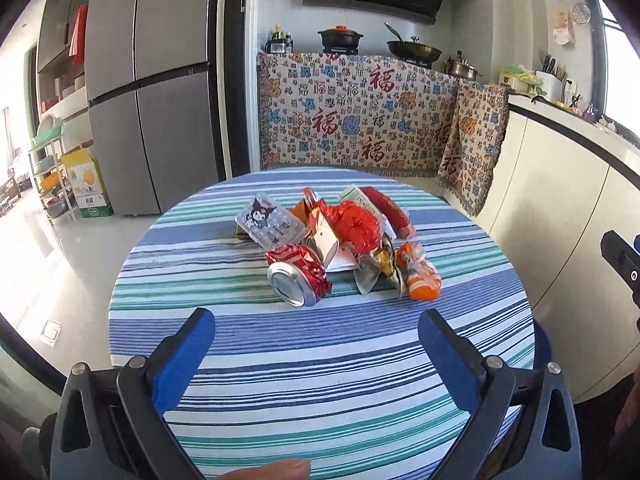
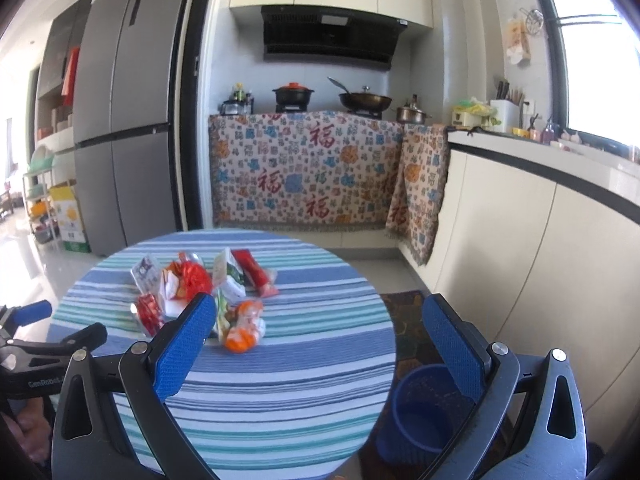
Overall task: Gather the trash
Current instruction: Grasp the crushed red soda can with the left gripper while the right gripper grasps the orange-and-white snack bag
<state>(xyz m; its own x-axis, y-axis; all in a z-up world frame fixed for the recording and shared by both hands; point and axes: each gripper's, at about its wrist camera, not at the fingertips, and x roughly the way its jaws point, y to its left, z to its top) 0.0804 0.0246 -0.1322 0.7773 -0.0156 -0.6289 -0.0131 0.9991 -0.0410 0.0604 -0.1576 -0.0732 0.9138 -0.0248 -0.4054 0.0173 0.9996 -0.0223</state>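
Observation:
A heap of trash lies mid-table on the striped cloth: a crushed red can (image 1: 299, 276), a clear plastic box (image 1: 269, 220), a red plastic bag (image 1: 356, 226), an orange wrapper (image 1: 420, 276) and a red packet (image 1: 390, 212). My left gripper (image 1: 316, 320) is open, a short way in front of the can, with nothing between its fingers. In the right wrist view the same heap sits further off, with the orange wrapper (image 2: 244, 330) nearest. My right gripper (image 2: 320, 316) is open and empty over the table's right edge. The blue bin (image 2: 420, 408) stands on the floor below it.
The round table (image 1: 320, 380) has a blue, green and white striped cloth. Behind it are a grey fridge (image 1: 148, 92), a cloth-draped stove counter (image 1: 360, 120) with pots, and a white counter (image 1: 568, 168) along the right. A dark mat (image 2: 404, 312) lies by the bin.

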